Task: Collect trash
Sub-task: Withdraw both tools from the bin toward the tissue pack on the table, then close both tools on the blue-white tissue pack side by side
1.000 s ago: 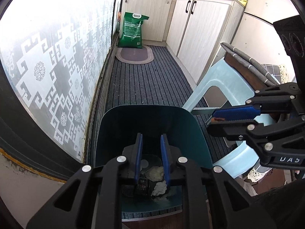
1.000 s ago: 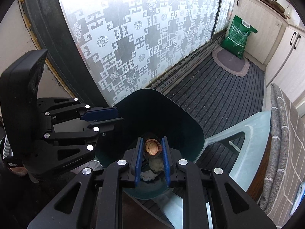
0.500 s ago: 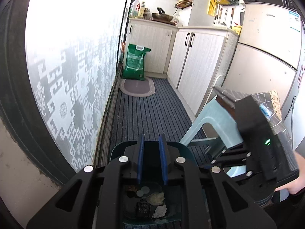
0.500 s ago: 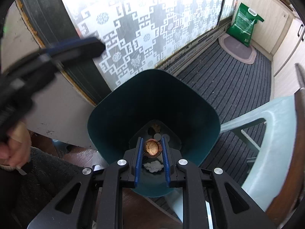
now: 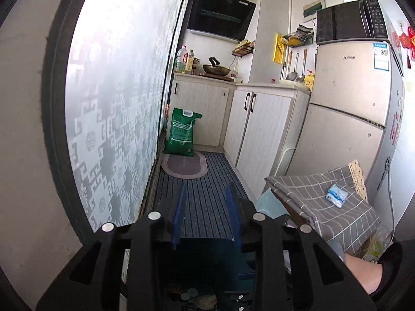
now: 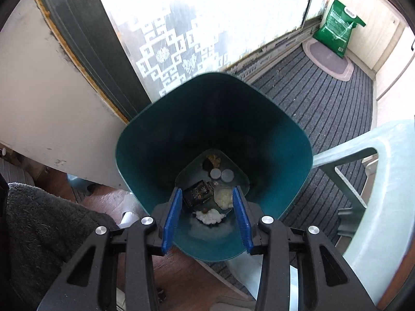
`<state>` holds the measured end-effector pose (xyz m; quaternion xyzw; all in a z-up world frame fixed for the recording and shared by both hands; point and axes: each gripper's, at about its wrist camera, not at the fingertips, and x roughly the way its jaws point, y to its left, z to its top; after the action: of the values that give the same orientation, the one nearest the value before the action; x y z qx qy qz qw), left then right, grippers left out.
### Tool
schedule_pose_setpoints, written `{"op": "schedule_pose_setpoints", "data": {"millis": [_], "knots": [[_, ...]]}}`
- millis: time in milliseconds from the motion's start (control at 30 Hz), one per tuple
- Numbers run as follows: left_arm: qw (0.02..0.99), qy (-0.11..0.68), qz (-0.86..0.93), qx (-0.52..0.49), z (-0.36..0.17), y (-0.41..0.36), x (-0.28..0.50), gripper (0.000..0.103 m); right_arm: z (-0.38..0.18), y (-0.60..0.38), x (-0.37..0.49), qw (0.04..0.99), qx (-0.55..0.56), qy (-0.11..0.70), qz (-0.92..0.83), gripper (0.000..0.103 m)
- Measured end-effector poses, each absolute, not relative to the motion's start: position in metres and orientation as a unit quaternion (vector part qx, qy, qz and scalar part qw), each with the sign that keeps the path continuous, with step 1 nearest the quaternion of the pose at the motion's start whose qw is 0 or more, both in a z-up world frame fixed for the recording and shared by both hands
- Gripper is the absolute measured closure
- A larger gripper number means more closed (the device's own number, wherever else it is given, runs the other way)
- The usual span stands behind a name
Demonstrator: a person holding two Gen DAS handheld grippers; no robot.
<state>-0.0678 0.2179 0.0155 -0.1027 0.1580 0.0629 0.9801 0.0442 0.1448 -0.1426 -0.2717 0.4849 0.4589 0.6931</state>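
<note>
1. Right wrist view: the right gripper hangs directly over the mouth of the teal bin. Its jaws stand wide apart and hold nothing.
2. Bin contents, visible on the bin floor: a dark wrapper, two grey discs, a pale lump, a white crumpled tissue and a brown nutshell piece. All lie loose at the bottom, close together.
3. Left wrist view: the left gripper points down the kitchen floor toward the green bag. Its jaws are parted and empty. The bin is only dimly visible beneath it at the lower frame edge.
4. Step in hand, as a judgement: the drop into the bin appears complete, since the right gripper is empty above the bin and trash lies inside.
5. Remaining items: a small blue-and-white packet lies on the grey checked cloth, to the right of the left gripper. Whether it counts as trash cannot be confirmed.
6. Next move, as a judgement: lift the right gripper clear of the bin rim without knocking it, locate the next piece, and approach with jaws kept apart until they straddle the piece.
</note>
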Motion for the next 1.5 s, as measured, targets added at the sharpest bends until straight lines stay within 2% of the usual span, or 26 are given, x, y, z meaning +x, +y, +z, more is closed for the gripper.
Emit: {"op": "schedule_pose_setpoints", "data": {"millis": [133, 467, 500, 567, 633, 800, 1000, 1267, 1367, 1500], "knots": [[0.982, 0.143, 0.067, -0.108, 0.029, 0.217, -0.075, 0.062, -0.118, 0.134, 0.042, 0.71, -0.249, 0.45, 0.48, 0.062], [0.986, 0.124, 0.035, -0.102, 0.044, 0.18, -0.058, 0.057, -0.034, 0.067, 0.064, 0.797, -0.194, 0.354, 0.448, 0.061], [0.986, 0.129, 0.029, -0.101, 0.04, 0.174, -0.052, 0.057, -0.028, 0.056, 0.071, 0.805, -0.188, 0.351, 0.44, 0.059], [0.986, 0.136, 0.015, -0.098, 0.034, 0.161, -0.041, 0.056, -0.021, 0.028, 0.085, 0.823, -0.181, 0.341, 0.416, 0.047], [0.985, 0.139, -0.004, -0.102, 0.026, 0.148, -0.03, 0.055, -0.014, 0.0, 0.101, 0.84, -0.171, 0.335, 0.39, 0.043], [0.98, 0.164, -0.044, -0.104, 0.002, 0.112, 0.003, 0.055, -0.01, -0.066, 0.141, 0.865, -0.144, 0.343, 0.336, 0.043], [0.976, 0.177, -0.083, -0.091, -0.001, 0.075, 0.029, 0.051, -0.012, -0.129, 0.165, 0.882, -0.111, 0.352, 0.295, 0.043], [0.97, 0.205, -0.103, -0.087, -0.012, 0.045, 0.053, 0.051, -0.03, -0.16, 0.172, 0.878, -0.089, 0.375, 0.285, 0.043], [0.967, 0.212, -0.111, -0.086, -0.013, 0.036, 0.061, 0.051, -0.037, -0.166, 0.181, 0.871, -0.059, 0.388, 0.297, 0.051], [0.962, 0.232, -0.121, -0.076, -0.02, 0.024, 0.071, 0.051, -0.045, -0.168, 0.192, 0.863, -0.015, 0.402, 0.307, 0.056]]}}
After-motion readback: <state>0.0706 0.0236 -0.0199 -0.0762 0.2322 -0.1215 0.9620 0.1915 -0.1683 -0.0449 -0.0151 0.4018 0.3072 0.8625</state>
